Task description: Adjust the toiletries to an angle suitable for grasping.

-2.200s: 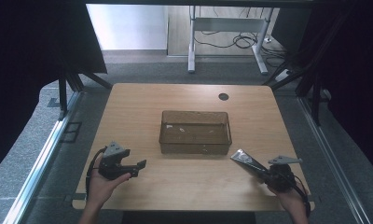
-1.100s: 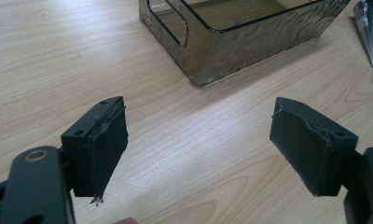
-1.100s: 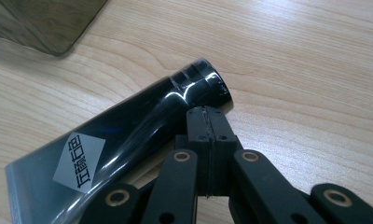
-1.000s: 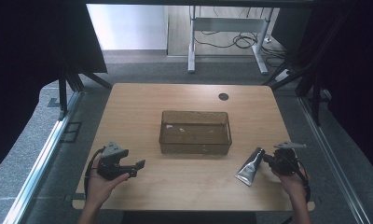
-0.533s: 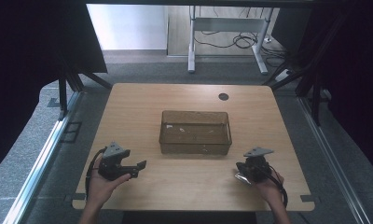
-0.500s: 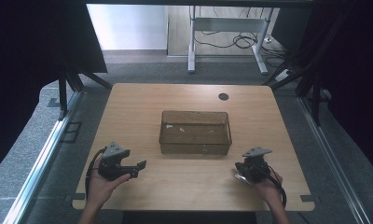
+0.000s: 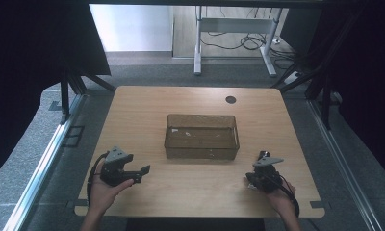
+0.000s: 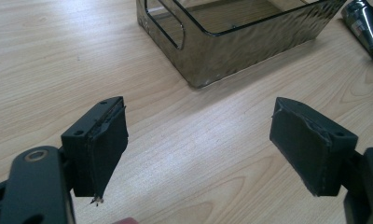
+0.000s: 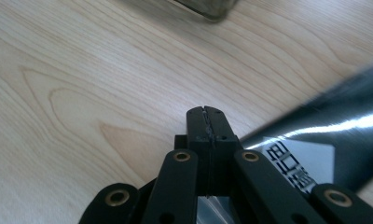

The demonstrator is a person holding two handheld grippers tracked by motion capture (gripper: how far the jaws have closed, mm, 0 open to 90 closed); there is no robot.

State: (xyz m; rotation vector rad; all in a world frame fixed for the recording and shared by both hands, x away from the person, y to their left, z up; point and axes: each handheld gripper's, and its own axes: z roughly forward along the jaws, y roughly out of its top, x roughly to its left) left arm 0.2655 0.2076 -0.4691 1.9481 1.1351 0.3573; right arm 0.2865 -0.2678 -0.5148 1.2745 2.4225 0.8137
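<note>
Up at the top edge of the right gripper view, a corner of the tinted bin (image 9: 207,8) is smeared and cropped, and the dark shiny packet (image 9: 334,126) beside the pinched jaws is blurred, running off the right edge with its white label (image 9: 294,163) unreadable and partly behind the linkage. In the left gripper view the bin's (image 8: 250,39) far end is cut off at the top, and a silvery tube-like thing (image 8: 366,23) is clipped by the top right corner. From the high view the right gripper (image 7: 252,179) looks too small to tell what its jaws hold.
</note>
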